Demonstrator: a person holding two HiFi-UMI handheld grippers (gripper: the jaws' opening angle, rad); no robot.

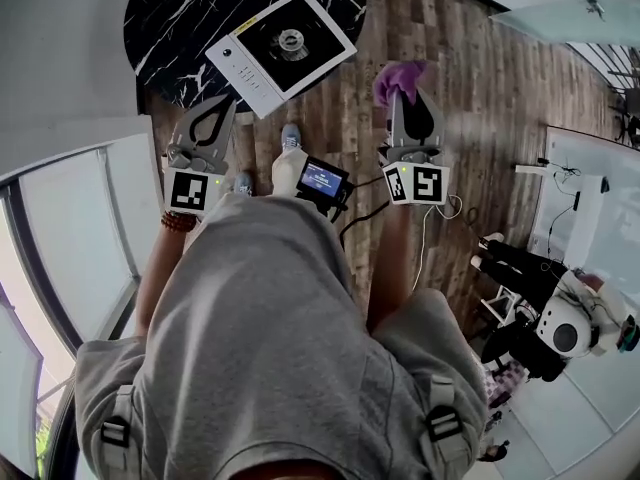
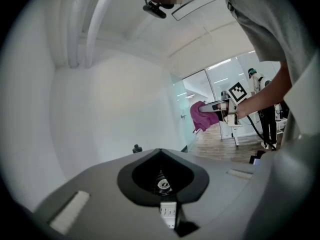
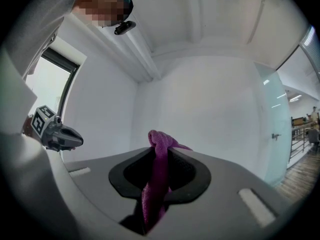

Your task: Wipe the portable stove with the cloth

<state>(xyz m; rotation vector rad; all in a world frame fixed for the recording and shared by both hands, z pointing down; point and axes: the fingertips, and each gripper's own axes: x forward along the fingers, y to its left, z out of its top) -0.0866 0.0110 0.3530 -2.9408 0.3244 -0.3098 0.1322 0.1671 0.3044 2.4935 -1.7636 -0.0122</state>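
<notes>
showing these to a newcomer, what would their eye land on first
The purple cloth stands out first, clamped in the right gripper's jaws, in the air over the wood floor. Next comes the white stove, lying on the black marble table at the top of the head view. The left gripper is shut on nothing.

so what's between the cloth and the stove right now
Only bare wood floor, in the head view, between the purple cloth in the right tool and the stove.
</notes>
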